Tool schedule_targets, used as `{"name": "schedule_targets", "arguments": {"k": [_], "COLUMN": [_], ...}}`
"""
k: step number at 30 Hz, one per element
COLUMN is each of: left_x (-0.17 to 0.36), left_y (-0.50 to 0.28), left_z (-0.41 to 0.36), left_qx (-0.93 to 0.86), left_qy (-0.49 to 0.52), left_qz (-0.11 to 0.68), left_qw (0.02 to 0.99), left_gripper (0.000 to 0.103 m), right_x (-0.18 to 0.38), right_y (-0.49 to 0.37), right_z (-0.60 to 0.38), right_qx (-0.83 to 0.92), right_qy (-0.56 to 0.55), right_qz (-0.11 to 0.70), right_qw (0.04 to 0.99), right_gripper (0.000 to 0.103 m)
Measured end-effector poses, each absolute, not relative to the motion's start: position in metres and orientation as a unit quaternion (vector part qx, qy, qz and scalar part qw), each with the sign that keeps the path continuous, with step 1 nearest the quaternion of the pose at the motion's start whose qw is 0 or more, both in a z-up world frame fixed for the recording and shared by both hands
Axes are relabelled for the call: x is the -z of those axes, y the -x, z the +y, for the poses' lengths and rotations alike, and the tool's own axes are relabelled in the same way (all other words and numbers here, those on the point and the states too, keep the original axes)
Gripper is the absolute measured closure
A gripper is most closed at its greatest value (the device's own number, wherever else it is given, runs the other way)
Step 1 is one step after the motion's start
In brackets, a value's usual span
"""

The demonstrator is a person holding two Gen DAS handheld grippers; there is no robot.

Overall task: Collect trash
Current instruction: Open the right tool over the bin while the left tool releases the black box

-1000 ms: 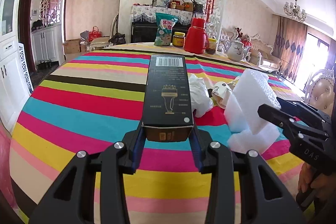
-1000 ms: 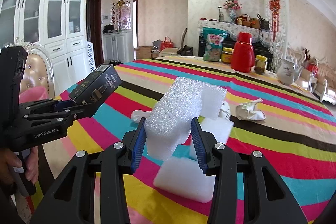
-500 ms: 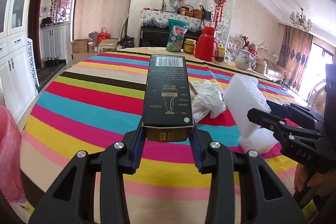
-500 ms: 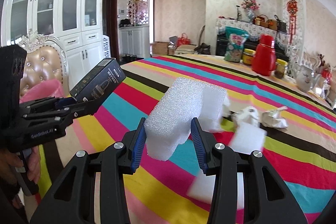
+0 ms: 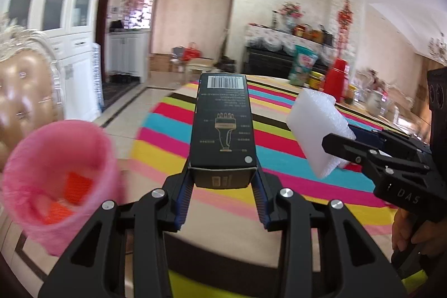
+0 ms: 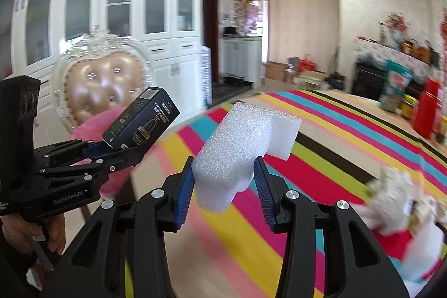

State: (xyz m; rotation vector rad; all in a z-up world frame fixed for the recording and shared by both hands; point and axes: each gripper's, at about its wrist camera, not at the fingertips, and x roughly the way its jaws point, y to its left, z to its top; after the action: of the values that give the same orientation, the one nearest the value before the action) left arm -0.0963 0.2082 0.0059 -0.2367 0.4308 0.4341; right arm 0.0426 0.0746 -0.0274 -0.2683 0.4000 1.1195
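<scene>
Left wrist view: the left gripper [image 5: 222, 186] has its fingers [image 5: 183, 197] closed against the near end of a long black box [image 5: 223, 127], which points forward with its barcode end farthest away.
Black box: held in the air beyond the desk [image 5: 279, 158] edge, over the floor side of the striped cloth.
Pink bin: a pink-lined bin [image 5: 58, 180] stands off the desk's near-left corner, below and left of the black box; orange scraps show inside it.
Right gripper: reaching in from the desk's right side, the right gripper [image 5: 339, 143] has a white foam block [image 5: 318, 127] pinched between its fingers.
Right wrist view: the blue finger pads [image 6: 184, 194] press on both sides of the foam block [image 6: 237, 155], which is lifted clear of the desk [image 6: 321, 158].
Remaining trash: crumpled white paper [image 6: 396, 194] and another foam piece [image 6: 421, 250] lie blurred on the desk at its right.
Surroundings: a cushioned chair [image 6: 103, 85] stands off the desk's left, behind the bin.
</scene>
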Motion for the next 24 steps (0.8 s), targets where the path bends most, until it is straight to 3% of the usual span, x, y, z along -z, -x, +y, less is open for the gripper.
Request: {"name": "schedule_targets", "arguments": {"k": [12,24], "left_x": [-0.001,0.034], "left_y": [0.208,0.222], "left_z": [0.326,0.412], "left_qx": [-0.331,-0.363], "left_qy": [0.117,0.148], "left_qz": [0.209,0.230], "left_qw": [0.913,0.891], "left_gripper": [0.065,0.065], "right_x": [0.027,0.043], "right_y": [0.011,0.037], "right_z": [0.199,0.285], "right_qx": [-0.645,-0.696], "right_qy": [0.129,0.150], "right_qz": [0.189,0.210], "right_qw": [0.729,0.670], "right_gripper": [0.062,0.062]}}
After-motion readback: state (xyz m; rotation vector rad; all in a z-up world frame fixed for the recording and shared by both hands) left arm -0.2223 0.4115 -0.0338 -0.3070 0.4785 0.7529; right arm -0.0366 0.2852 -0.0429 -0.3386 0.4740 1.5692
